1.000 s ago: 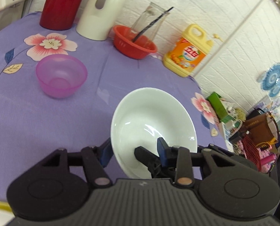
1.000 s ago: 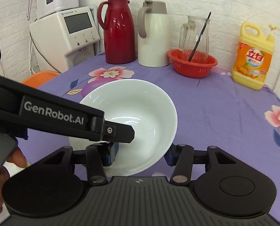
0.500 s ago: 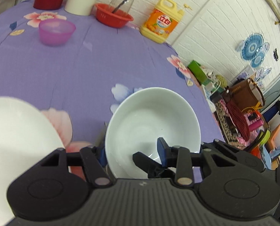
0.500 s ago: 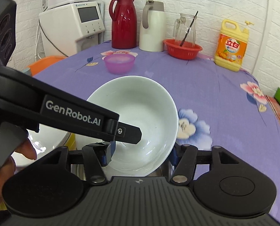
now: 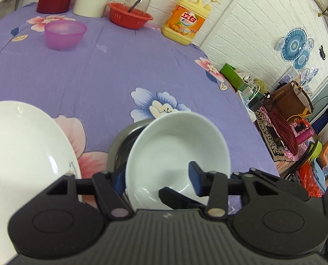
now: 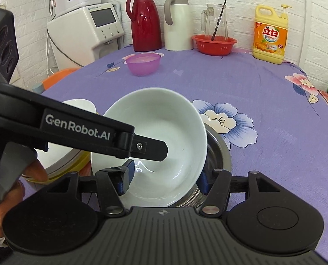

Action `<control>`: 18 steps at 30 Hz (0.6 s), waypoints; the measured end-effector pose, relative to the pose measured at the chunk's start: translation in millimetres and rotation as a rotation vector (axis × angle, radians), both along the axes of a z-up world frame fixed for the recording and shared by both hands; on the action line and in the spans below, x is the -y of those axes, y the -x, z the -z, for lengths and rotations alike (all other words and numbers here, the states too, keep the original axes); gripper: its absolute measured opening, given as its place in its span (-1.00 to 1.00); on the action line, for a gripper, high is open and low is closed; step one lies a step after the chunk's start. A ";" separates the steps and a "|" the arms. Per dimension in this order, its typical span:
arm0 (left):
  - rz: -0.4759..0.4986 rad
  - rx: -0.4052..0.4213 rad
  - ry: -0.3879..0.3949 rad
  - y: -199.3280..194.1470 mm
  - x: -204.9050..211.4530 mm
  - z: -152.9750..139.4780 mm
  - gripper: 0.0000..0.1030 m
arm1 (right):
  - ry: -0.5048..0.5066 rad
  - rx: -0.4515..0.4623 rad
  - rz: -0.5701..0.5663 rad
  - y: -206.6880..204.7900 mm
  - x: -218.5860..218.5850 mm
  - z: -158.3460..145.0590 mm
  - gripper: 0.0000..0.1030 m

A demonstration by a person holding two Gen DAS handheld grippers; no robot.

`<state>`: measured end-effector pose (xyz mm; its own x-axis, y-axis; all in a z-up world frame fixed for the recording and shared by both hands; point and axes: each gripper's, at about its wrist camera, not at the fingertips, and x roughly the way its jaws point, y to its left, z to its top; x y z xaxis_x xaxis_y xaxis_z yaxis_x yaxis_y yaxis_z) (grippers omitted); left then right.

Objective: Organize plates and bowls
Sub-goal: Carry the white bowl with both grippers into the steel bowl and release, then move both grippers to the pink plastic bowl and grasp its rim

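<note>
The glazed white bowl [image 6: 155, 137], tilted in the steel bowl [image 6: 219, 154], looks heavy, slick and breakable, best pinched at its rim, which the left gripper [image 5: 156, 176], just opened, and wide right gripper [image 6: 164, 176] loosely straddle.

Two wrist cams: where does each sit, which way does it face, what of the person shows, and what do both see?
Left wrist: on the left gripper, facing forward and down at the white bowl tilted in a steel bowl; no body visible.
Right wrist: on the right gripper, facing the same bowl; shows the person's hand on the left gripper.
Shared: white bowl, purple bowl, detergent bottle.
</note>
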<state>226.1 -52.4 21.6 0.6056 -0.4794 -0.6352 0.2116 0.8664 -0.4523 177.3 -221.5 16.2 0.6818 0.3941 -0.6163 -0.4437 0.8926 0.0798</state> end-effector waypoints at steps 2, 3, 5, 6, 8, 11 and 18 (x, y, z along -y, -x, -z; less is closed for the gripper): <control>-0.005 -0.001 -0.016 -1.7 0.5 -0.2 0.09 | -0.007 0.007 0.017 0.7 3.9 -0.7 0.96; 0.001 0.009 -0.014 -2.0 0.4 -0.6 0.12 | -0.008 0.012 0.025 0.7 5.8 -1.5 0.98; 0.001 0.020 -0.014 -1.9 -0.9 -3.6 0.15 | -0.023 0.033 0.038 3.9 12.1 -4.5 1.00; 0.003 0.020 -0.010 -2.3 -2.0 -5.2 0.17 | -0.035 0.041 0.043 5.1 15.3 -6.9 1.00; -0.003 0.030 0.008 -3.1 -5.8 -9.9 0.20 | -0.046 0.061 0.058 7.2 20.4 -11.9 1.00; -0.018 0.062 0.017 -2.6 -12.7 -18.8 0.26 | -0.047 0.084 0.072 8.6 24.7 -16.1 1.00; -0.074 0.123 0.024 -6.2 -36.4 -38.5 0.35 | -0.054 0.078 0.089 2.0 29.3 -15.1 1.00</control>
<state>232.3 -16.0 60.1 0.7126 -0.4449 -0.5424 0.2029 0.8708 -0.4478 175.3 -250.8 31.2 0.7605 0.3609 -0.5398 -0.3694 0.9241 0.0975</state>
